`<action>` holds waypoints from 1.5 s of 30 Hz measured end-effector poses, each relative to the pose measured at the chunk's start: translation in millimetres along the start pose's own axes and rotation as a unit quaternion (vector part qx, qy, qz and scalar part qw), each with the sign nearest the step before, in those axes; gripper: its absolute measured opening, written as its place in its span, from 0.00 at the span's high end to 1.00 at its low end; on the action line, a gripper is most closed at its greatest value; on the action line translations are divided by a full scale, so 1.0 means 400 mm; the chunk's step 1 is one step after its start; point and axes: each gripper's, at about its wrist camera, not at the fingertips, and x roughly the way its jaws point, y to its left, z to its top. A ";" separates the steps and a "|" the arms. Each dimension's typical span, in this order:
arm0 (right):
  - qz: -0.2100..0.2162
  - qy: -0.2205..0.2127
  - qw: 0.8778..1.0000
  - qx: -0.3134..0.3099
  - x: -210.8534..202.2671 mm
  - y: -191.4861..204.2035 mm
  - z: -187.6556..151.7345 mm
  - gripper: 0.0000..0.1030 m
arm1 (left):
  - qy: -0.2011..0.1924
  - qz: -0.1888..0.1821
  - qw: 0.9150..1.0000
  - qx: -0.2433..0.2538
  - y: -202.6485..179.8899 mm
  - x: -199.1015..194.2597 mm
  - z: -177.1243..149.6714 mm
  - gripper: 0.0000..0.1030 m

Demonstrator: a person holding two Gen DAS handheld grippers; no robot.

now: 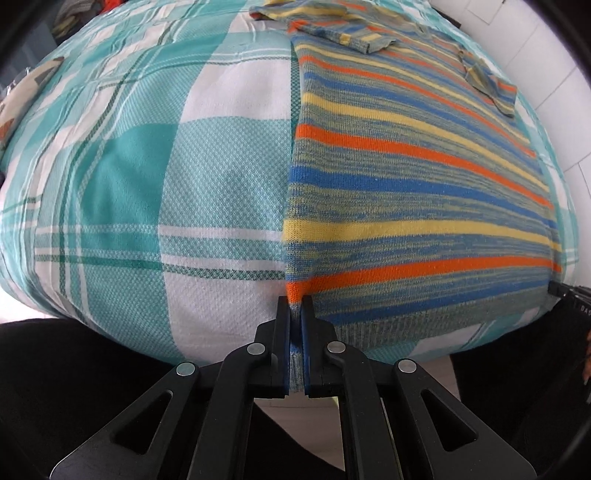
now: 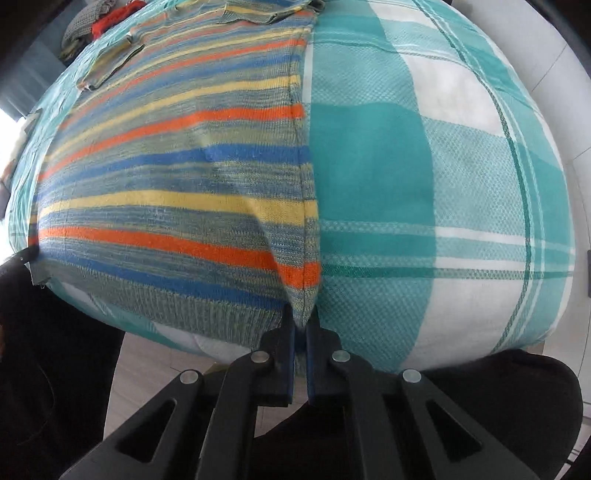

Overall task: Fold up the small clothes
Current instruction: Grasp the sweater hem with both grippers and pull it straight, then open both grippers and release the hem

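The left wrist view shows the left gripper (image 1: pixel 295 306) pinching the near left hem corner of the striped sweater (image 1: pixel 406 192), its blue-padded fingers (image 1: pixel 283 332) closed on the knit. Only here do the folded sleeve (image 1: pixel 354 33) and the collar (image 1: pixel 487 85) show clearly at the far end. The right wrist view shows the right gripper (image 2: pixel 300 325) clamped on the opposite hem corner, with a raised crease running up from it, and a red cloth (image 2: pixel 110 18) far off. The sweater, banded orange, blue and yellow, lies flat on the teal checked cover (image 2: pixel 443 166).
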 end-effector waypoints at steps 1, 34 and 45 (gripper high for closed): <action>0.001 0.000 1.000 0.001 -0.004 -0.001 0.002 0.96 | -0.004 0.002 1.000 0.001 0.001 -0.008 -0.002 0.98; 0.011 0.003 0.999 0.037 0.011 -0.040 0.006 0.96 | 0.004 0.038 0.999 0.011 -0.069 0.083 -0.011 0.96; 0.021 0.002 0.998 0.063 -0.109 -0.070 -0.060 0.43 | -0.021 0.131 0.991 0.030 -0.090 -0.067 -0.077 0.14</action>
